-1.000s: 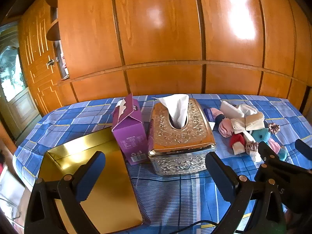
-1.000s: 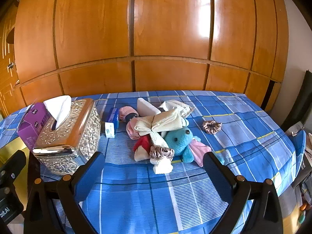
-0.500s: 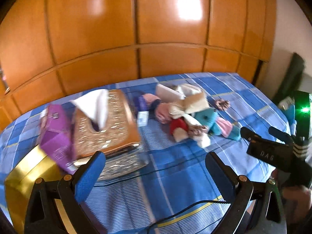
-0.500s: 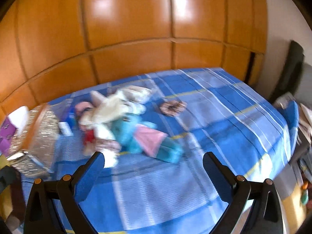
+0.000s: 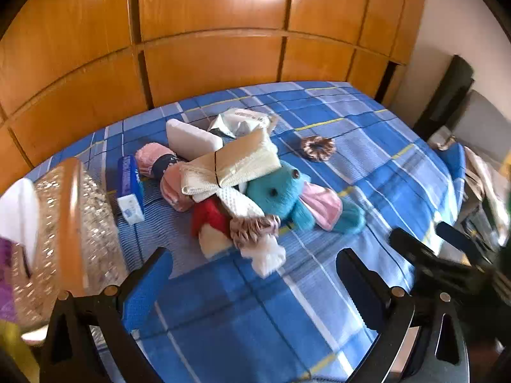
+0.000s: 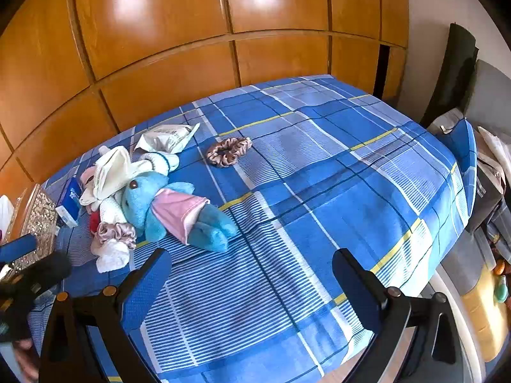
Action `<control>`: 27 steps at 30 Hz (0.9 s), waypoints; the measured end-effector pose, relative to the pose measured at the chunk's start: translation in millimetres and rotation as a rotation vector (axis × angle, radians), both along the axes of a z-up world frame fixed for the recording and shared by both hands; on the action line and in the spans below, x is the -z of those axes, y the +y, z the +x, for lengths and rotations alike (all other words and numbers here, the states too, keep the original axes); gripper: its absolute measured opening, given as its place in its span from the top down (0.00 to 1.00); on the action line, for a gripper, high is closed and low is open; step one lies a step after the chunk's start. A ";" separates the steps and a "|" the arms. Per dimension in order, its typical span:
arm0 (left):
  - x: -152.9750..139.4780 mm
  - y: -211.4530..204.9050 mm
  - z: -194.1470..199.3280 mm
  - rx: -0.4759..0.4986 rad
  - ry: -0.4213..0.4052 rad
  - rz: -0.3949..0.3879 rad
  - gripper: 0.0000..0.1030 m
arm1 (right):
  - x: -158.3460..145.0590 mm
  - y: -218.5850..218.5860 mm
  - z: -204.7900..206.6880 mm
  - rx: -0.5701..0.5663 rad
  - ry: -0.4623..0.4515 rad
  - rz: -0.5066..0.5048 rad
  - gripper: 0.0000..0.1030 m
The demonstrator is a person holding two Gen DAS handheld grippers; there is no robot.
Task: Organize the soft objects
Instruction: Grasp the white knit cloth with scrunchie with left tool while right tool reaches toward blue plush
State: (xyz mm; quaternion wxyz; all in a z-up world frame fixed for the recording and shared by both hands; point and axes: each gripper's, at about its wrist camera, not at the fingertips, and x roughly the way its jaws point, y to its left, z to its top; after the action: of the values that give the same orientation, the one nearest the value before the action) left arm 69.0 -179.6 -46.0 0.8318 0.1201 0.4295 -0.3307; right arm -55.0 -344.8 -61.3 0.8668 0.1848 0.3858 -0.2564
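We see, left to right on the blue plaid table (image 6: 335, 191): ornate tissue box (image 5: 73, 229), small blue pack (image 5: 129, 188), then the soft pile (image 5: 223, 188) with the teal plush (image 5: 284, 194) lying at its right edge and a brown scrunchie (image 6: 228, 150) apart, further right. Our left claw (image 5: 255, 287) hovers short of the pile, fingers spread, holding nothing. Our right claw (image 6: 252, 287) is over bare cloth right of the plush, fingers also apart, empty.
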 end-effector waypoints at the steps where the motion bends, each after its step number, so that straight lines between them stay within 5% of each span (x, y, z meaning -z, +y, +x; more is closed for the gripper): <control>1: 5.0 -4.5 5.4 0.000 0.016 -0.004 0.00 | 0.4 -2.0 -0.8 0.005 0.000 0.001 0.00; 7: 37.0 -25.4 29.6 -0.050 0.049 0.092 0.01 | 9.5 -7.7 0.1 0.009 0.017 0.031 0.00; 11: 52.9 -34.4 41.2 -0.072 0.073 0.113 0.31 | 15.2 -6.2 2.1 -0.001 0.031 0.036 0.00; 12: 57.1 -36.7 43.2 -0.068 0.084 0.110 0.32 | 16.8 -5.7 2.7 -0.006 0.035 0.037 0.00; 14: 61.8 -35.3 43.1 -0.054 0.096 0.098 0.53 | 18.9 -5.0 4.4 -0.013 0.041 0.040 0.01; 16: 58.5 -29.0 37.7 -0.035 0.085 0.085 0.59 | 19.5 -3.8 5.7 -0.029 0.043 0.040 0.02; 21: 44.6 -4.1 18.3 0.010 0.087 0.036 0.60 | 16.3 1.0 16.8 -0.126 0.040 0.033 0.05; 27: 48.6 20.5 -8.5 0.049 0.100 0.037 0.61 | 9.9 14.5 62.1 -0.447 0.075 -0.050 0.10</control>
State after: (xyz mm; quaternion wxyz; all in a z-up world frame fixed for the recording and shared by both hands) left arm 60.6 -159.0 -94.7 0.7985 0.1292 0.4735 -0.3487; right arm 7.1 -330.3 -71.2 0.8915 0.0633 0.4424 -0.0741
